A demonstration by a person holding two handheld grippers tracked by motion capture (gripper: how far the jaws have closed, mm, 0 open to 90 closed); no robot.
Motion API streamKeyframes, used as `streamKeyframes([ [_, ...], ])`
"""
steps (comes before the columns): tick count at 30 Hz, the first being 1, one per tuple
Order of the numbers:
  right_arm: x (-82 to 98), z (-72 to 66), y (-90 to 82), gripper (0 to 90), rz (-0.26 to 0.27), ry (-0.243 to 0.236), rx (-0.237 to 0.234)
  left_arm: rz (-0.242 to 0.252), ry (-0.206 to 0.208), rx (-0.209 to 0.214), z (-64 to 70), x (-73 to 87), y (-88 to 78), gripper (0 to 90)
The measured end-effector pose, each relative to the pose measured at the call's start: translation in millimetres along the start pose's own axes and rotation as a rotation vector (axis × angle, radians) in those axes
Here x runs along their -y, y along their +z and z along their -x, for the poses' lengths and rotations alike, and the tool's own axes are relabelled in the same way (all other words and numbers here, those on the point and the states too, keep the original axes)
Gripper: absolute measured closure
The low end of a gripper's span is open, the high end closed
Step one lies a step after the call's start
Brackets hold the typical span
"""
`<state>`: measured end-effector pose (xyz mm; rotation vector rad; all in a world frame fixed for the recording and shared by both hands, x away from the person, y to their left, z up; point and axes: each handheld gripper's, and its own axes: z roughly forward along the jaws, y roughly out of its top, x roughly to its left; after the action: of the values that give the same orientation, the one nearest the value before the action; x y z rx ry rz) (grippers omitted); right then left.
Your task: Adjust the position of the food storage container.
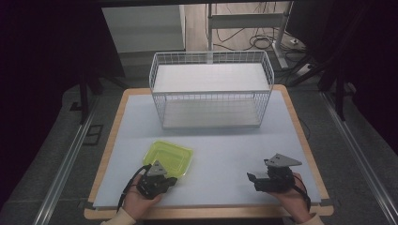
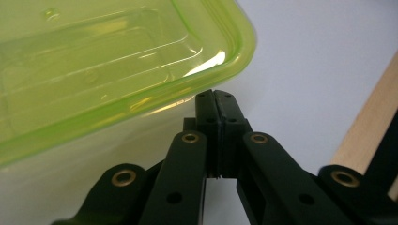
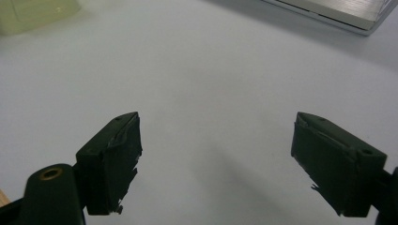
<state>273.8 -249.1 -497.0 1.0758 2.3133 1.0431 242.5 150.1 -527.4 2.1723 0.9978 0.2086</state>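
From the high view we see the left tool (image 1: 165, 179) at the near rim of a yellow-green container (image 1: 170, 157) on the table (image 1: 225, 150), and the right tool (image 1: 256, 180) well apart to the right over bare table; a white wire basket (image 1: 211, 89) stands at the far side. In the left gripper view our left tool (image 2: 217, 101) has its jaws pressed together, tips just at the container (image 2: 108, 65) rim, pinching nothing. In the right gripper view our right tool (image 3: 216, 159) is spread wide, holding nothing.
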Motion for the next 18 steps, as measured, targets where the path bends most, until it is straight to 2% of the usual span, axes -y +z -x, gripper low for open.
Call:
streamKeyframes([
  [8,0.3,0.5,-0.4,16.7,0.000,0.000,0.000,0.000,-0.002,-0.006,2.7,-9.2,8.9,89.8],
  [13,0.1,0.9,-0.9,16.7,0.000,0.000,0.000,0.005,-0.009,-0.005,1.1,-8.4,7.8,89.8],
  [15,0.0,1.2,-1.1,16.7,0.001,0.001,0.000,0.019,-0.022,0.012,1.2,-6.7,3.8,89.8],
  [18,0.0,1.4,-1.6,16.7,0.004,0.003,0.000,0.042,-0.013,0.031,5.6,-2.8,-7.9,89.8],
])
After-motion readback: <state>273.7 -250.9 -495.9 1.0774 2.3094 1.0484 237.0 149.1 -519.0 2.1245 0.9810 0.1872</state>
